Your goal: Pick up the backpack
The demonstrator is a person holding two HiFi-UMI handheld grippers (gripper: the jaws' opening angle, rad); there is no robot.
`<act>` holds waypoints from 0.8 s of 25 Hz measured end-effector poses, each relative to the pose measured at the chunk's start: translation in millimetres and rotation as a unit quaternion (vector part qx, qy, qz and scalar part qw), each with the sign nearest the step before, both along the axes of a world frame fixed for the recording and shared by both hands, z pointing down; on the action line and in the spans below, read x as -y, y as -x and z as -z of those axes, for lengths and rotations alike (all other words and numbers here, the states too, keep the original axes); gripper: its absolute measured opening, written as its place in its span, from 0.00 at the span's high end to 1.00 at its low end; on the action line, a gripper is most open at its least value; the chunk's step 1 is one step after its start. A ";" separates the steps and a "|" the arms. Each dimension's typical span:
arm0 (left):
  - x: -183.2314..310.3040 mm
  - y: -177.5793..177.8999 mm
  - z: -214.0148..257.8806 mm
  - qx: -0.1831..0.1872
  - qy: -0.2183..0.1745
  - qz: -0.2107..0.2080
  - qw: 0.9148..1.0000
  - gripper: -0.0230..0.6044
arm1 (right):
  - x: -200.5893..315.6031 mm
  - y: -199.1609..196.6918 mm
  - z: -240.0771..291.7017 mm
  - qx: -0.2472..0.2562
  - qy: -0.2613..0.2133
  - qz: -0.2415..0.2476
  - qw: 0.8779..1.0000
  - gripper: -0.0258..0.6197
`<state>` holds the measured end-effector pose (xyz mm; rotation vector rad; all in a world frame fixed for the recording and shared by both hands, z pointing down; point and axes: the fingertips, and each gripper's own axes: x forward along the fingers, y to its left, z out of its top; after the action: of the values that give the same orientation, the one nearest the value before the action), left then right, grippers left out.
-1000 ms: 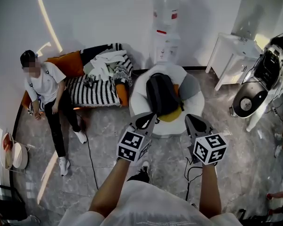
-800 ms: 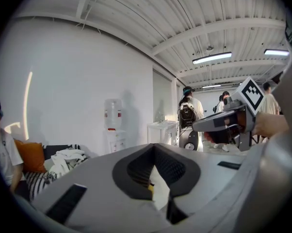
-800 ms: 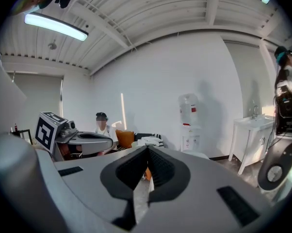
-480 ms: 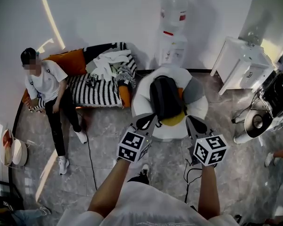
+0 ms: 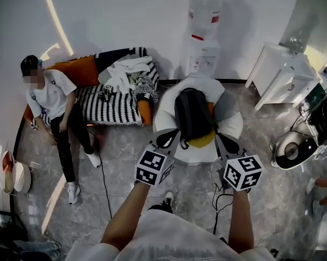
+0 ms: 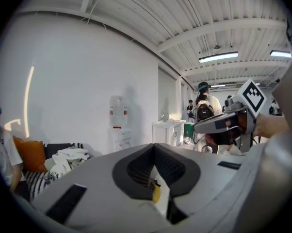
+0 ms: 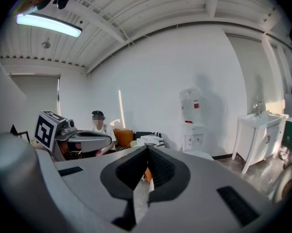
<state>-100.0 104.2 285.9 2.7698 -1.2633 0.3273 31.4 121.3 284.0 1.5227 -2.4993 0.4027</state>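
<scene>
A black backpack (image 5: 193, 115) stands upright on a round white armchair (image 5: 166, 105), with a yellow cushion (image 5: 205, 140) under its lower end. My left gripper (image 5: 167, 140) is shut and empty, its tip over the chair's front edge, just left of the backpack's base. My right gripper (image 5: 227, 144) is also shut and empty, at the chair's front right. In the left gripper view the shut jaws (image 6: 155, 149) fill the lower frame, with the right gripper (image 6: 224, 125) beside them. In the right gripper view the jaws (image 7: 147, 152) are pressed together and the left gripper (image 7: 83, 141) shows at left.
A water dispenser (image 5: 203, 37) stands behind the chair. To the left is a striped sofa (image 5: 106, 107) with piled clothes (image 5: 126, 72) and a seated person (image 5: 52, 99). A white cabinet (image 5: 283, 72) and a round machine (image 5: 293, 152) stand at right. A cable (image 5: 105, 184) runs across the floor.
Both grippers have advanced together towards the armchair, whose front edge now lies under their tips. Both pairs of jaws have stayed shut.
</scene>
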 end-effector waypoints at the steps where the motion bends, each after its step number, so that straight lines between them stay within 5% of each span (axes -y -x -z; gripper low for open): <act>1: 5.1 1.6 -0.6 0.000 0.001 0.000 1.000 0.94 | 4.9 1.5 -0.6 0.001 0.001 0.000 1.000 0.96; 20: 84.5 25.7 -17.7 0.004 0.022 0.012 1.000 0.94 | 87.1 27.8 -18.4 0.009 0.021 0.009 1.000 0.96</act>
<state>-125.7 19.7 303.6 2.7179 -1.2748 0.3596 3.6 34.2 302.4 1.4865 -2.4994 0.4638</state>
